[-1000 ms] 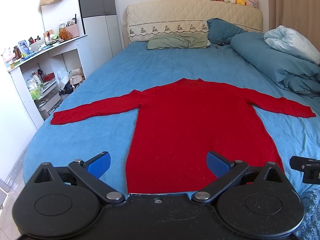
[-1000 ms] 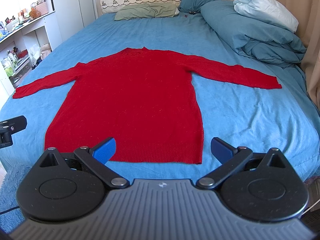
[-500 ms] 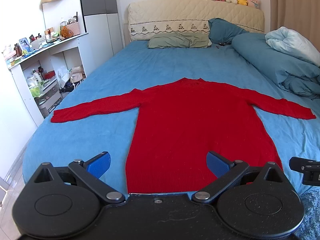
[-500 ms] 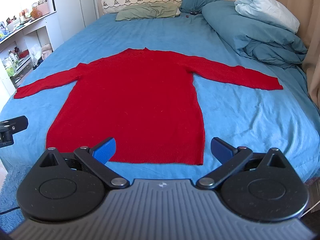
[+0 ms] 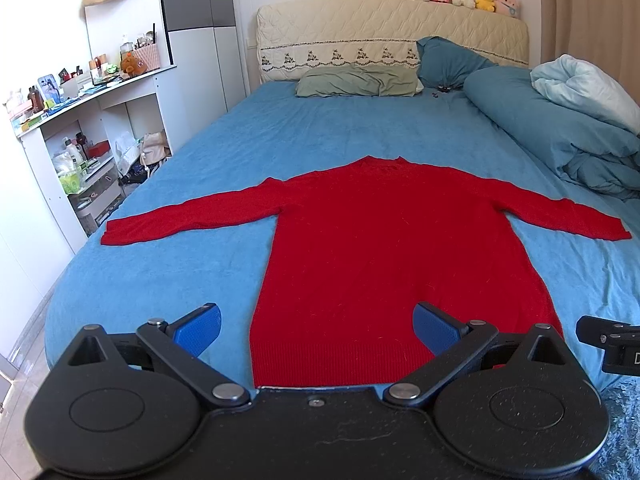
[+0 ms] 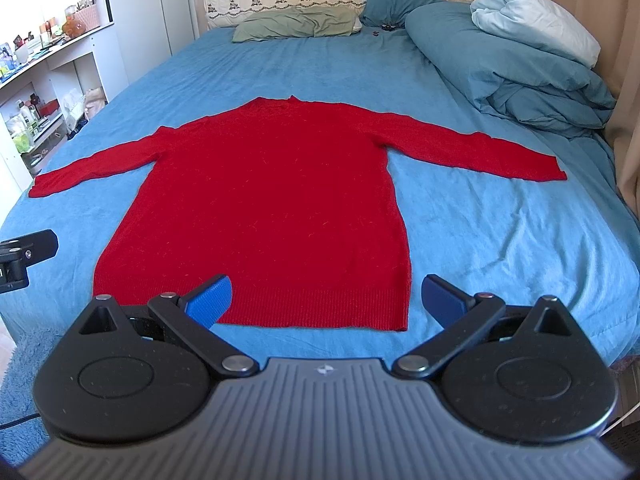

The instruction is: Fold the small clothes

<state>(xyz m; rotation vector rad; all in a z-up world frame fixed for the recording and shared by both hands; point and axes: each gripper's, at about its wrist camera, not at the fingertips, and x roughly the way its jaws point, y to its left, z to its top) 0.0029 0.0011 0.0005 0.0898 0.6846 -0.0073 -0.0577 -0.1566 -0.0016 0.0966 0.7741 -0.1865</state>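
Note:
A red long-sleeved sweater [image 5: 396, 256] lies flat on the blue bed [image 5: 280, 128], sleeves spread out to both sides, hem toward me. It also shows in the right wrist view [image 6: 264, 208]. My left gripper [image 5: 316, 326] is open and empty, hovering above the hem near its left corner. My right gripper [image 6: 326, 300] is open and empty, hovering above the hem near its right corner. Part of the right gripper [image 5: 608, 340] shows at the right edge of the left wrist view, and part of the left gripper [image 6: 20, 256] at the left edge of the right wrist view.
A rolled blue duvet [image 5: 560, 128] with a pale one on top lies along the bed's right side. Pillows [image 5: 356, 82] and a padded headboard [image 5: 392, 36] with plush toys are at the far end. White shelves [image 5: 80, 140] full of small items stand left of the bed.
Both views have tilted up slightly and drawn back a little from the sweater. Both grippers stay open and the sweater has not moved.

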